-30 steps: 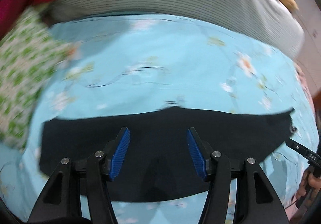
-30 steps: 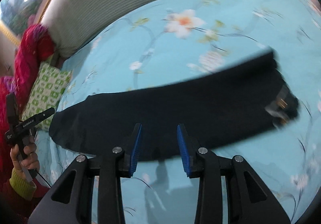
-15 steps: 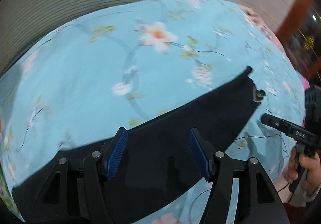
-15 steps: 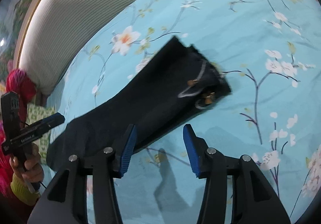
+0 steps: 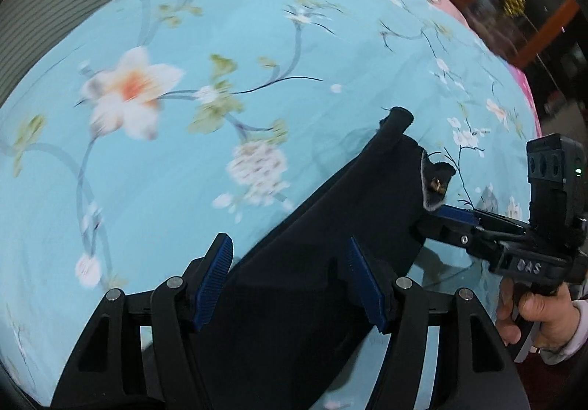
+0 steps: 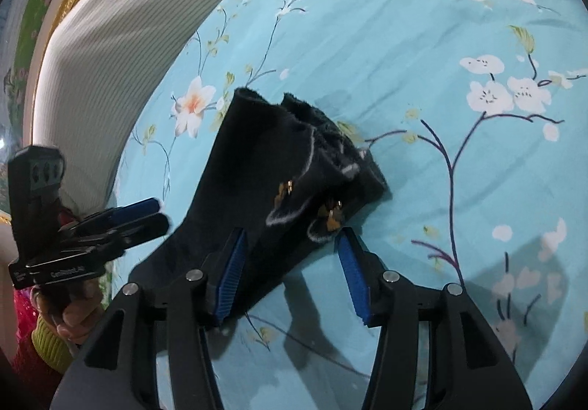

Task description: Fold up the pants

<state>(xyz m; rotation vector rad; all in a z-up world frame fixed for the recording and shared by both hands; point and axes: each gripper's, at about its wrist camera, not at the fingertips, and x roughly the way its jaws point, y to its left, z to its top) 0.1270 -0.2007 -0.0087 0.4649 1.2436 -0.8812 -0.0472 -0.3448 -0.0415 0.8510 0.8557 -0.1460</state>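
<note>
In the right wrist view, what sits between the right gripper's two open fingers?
In the right wrist view, the right gripper is open and between its fingers lies the black pants' waist end with gold buttons, on the floral bedsheet.

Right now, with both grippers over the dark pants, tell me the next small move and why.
Probably lower the right gripper and close on the waist end of the pants. Both sets of jaws stand open and hold nothing. The garment lies as a long strip on the floral sheet, its waist end, with small gold trims, just ahead of the right jaws. The left gripper sits farther along the strip.
</note>
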